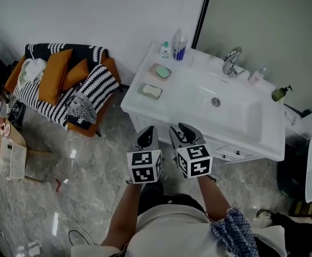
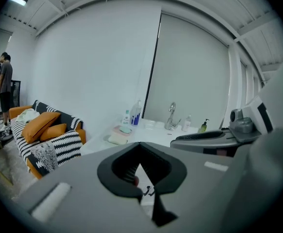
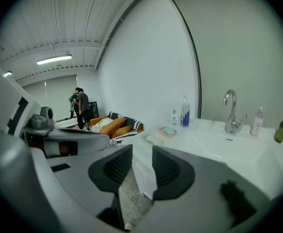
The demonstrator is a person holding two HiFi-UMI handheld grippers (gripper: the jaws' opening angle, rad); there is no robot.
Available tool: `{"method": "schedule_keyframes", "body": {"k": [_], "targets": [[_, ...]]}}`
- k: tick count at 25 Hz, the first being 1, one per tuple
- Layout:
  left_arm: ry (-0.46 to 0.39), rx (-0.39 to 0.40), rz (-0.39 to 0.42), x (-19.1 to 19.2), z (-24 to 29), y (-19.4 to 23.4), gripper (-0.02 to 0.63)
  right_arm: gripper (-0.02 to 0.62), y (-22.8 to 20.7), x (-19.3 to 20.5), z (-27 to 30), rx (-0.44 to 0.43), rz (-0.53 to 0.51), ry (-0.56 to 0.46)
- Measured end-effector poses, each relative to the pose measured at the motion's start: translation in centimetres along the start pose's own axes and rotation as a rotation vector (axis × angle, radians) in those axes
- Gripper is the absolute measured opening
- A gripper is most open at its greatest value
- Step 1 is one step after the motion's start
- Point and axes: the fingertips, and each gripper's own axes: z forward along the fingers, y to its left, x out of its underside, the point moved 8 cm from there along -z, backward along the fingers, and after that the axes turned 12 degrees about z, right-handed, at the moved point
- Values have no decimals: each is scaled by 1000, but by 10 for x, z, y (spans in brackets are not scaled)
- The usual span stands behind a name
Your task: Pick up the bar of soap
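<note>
**Step:** approach; nothing is grasped yet.
**Your left gripper** [image 1: 147, 137]: jaws together, empty.
**Your right gripper** [image 1: 184, 133]: jaws partly apart, nothing between them.
**Bar of soap** [image 1: 150, 91]: pale, on the washstand [image 1: 191, 84] near its front left corner, at 12 o'clock from your left gripper and well apart. A green soap [image 1: 162, 72] lies just beyond.
**Next:** probably carry the right gripper toward 11 o'clock, straddle the bar, then close.

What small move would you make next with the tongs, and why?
Probably ease the right tongs forward and leftward toward the pale soap near the counter edge: they stand open and empty, short of it, while the left tongs look shut.
</note>
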Motion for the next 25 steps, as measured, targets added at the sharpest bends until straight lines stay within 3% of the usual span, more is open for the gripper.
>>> {"method": "schedule_keyframes", "body": {"k": [15,25], "targets": [[-12,44,31,-13,31,61,8,120,17,-27,61,35,-52,-21],[8,30,17,-12,47,87,8,144,12,-40,91,35,-97,-9]]}}
